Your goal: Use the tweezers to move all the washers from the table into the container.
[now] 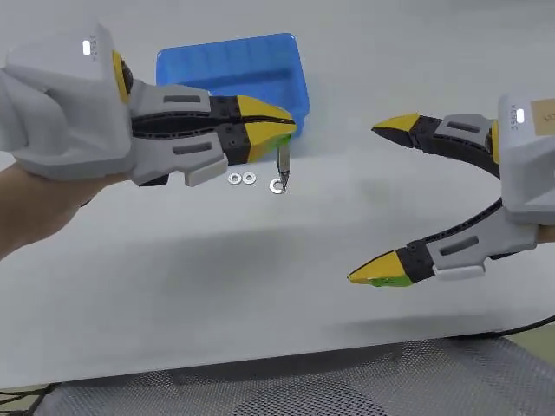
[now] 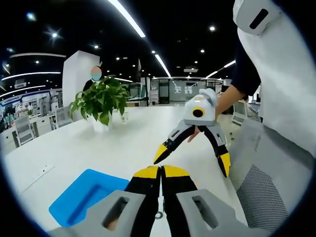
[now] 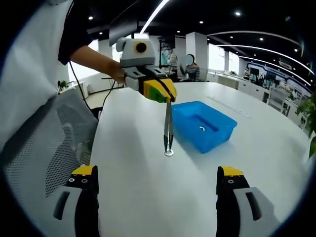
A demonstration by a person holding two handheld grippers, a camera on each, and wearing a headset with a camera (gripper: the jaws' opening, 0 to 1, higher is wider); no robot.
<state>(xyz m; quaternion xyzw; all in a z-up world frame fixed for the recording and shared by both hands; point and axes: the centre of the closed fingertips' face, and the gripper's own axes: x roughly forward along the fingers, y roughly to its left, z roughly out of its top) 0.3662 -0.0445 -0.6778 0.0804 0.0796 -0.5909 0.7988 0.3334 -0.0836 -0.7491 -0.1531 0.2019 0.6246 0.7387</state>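
My left gripper (image 1: 282, 126) is clenched on the tweezers (image 1: 283, 165), which hang tips-down from the jaws. Their tips meet a washer (image 1: 277, 185) lying flat on the table (image 1: 260, 286), on my side of the blue container (image 1: 225, 45) and near its right corner. I cannot tell whether the tips have nipped the ring yet. Two more washers (image 1: 242, 178) lie on that same near side of the container, just left of the first. In the right gripper view one small ring (image 3: 201, 129) already lies inside the container.

I judge this to be the pick. To do it well I should keep the tweezers close to upright. One tip belongs inside the washer's hole and the other outside its rim, so the squeeze catches the band instead of skating it across the table. Then I should lift straight up before swinging over the container's near wall, and let go low.

My right gripper (image 1: 364, 204) hangs released, jaws wide, well off to the container's right. It is best kept there.
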